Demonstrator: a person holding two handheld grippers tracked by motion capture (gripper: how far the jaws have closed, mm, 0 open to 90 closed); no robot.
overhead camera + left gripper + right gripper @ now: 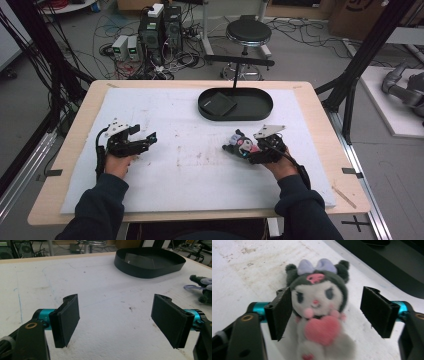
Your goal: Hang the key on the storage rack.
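A wooden tabletop [80, 120] is covered by a stained white mat [190, 175]. A black oval tray [260, 111] is set near its far edge, a plush toy [241, 145] toward its right edge.

Both forearms reach in from the near edge in dark sleeves. The left gripper [142, 136] sits low with its fingers [66, 320] spread wide. The right gripper [245, 146] points left, its fingers [378, 311] also parted.
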